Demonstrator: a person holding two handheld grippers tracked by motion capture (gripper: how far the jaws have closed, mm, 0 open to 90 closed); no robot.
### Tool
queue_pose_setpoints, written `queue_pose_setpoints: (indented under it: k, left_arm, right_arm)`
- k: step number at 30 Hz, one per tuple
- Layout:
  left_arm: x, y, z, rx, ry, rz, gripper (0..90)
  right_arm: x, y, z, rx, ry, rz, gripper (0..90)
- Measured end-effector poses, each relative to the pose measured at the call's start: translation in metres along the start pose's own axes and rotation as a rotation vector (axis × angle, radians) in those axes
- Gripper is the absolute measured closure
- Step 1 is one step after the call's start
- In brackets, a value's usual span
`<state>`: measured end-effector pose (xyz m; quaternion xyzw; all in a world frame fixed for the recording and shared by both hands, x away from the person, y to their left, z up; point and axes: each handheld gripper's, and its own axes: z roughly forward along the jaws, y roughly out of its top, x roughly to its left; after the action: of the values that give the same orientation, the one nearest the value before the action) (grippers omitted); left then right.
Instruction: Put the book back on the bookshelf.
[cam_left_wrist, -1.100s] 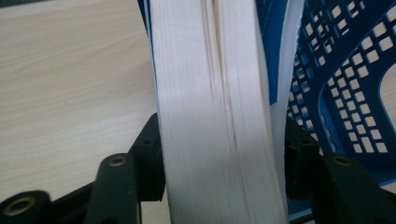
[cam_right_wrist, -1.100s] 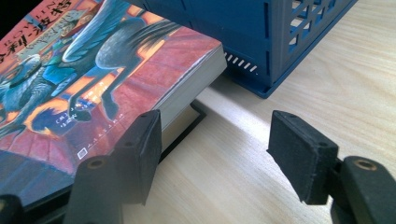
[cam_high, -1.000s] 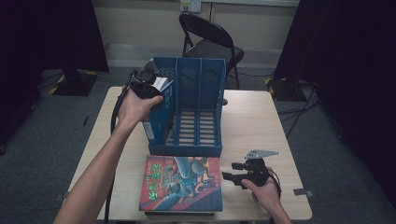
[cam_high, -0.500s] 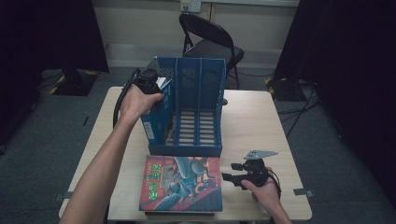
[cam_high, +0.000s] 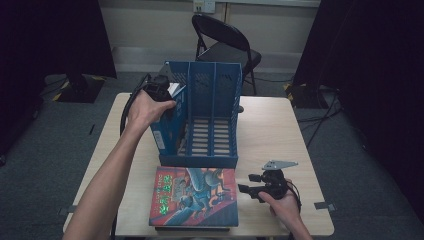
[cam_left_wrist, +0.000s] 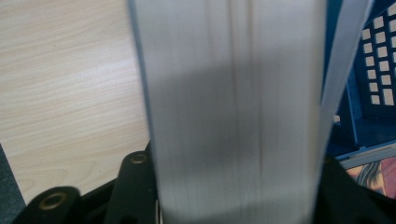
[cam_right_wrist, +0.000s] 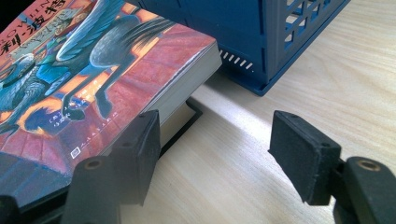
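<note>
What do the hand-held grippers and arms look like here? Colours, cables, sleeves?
Both are black. The right hand-held gripper carries a grey three-cornered plate on top; its blocky matte pads sit on arms with brass-coloured rivets. A black cable loops from the left hand-held gripper. Both forearms are bare, no sleeves or gloves in sight.
</note>
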<state>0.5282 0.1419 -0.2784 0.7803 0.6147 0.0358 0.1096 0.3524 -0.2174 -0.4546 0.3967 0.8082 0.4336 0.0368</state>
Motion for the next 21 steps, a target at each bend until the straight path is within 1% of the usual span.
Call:
queue_pose_setpoints:
  k: [2,3,4,8,10,12,14,15,16,17,18,19,21]
  left_arm:
    - [-0.001,0.002,-0.001,0.018,0.005,0.019,59.9]
    - [-0.002,0.003,-0.001,0.016,0.004,0.016,60.2]
    - [-0.002,0.004,-0.001,0.026,0.006,0.029,60.6]
    - [-0.003,0.005,-0.002,0.020,0.001,0.020,61.2]
    - [-0.002,0.007,-0.003,0.029,-0.001,0.023,61.3]
    - [-0.001,0.008,-0.003,0.018,-0.004,0.013,61.3]
    - [0.000,0.010,-0.005,0.020,-0.001,0.005,61.4]
    - [0.001,0.011,-0.008,0.012,-0.003,0.003,61.4]
    - [0.000,0.012,-0.009,0.001,-0.003,-0.014,61.4]
    - [0.000,0.013,-0.011,-0.002,-0.002,-0.008,61.4]
    - [-0.001,0.014,-0.012,-0.015,0.001,-0.012,61.4]
    - [-0.002,0.016,-0.014,-0.016,0.004,-0.013,61.5]
    - [-0.002,0.021,-0.015,-0.034,0.006,-0.020,61.4]
  right_arm:
    - [0.000,0.000,0.000,-0.006,-0.002,0.010,32.2]
    - [0.000,0.000,0.000,-0.009,-0.004,0.011,32.1]
    - [-0.001,0.000,-0.001,-0.012,-0.004,0.018,32.0]
    - [-0.002,0.001,-0.003,-0.021,-0.010,0.028,31.9]
    - [-0.005,0.000,-0.004,-0.031,-0.019,0.037,31.7]
    - [-0.006,0.000,-0.003,-0.027,-0.019,0.043,31.6]
    - [-0.006,-0.001,-0.003,-0.023,-0.019,0.042,31.6]
    - [-0.006,-0.001,-0.003,-0.022,-0.018,0.040,31.5]
    - [-0.006,-0.001,-0.003,-0.021,-0.017,0.042,31.5]
    - [-0.006,-0.001,-0.003,-0.022,-0.015,0.041,31.5]
    - [-0.006,-0.001,-0.002,-0.021,-0.016,0.041,31.5]
    - [-0.006,-0.001,-0.003,-0.021,-0.017,0.043,31.5]
    - [-0.005,-0.001,-0.003,-0.022,-0.015,0.039,31.5]
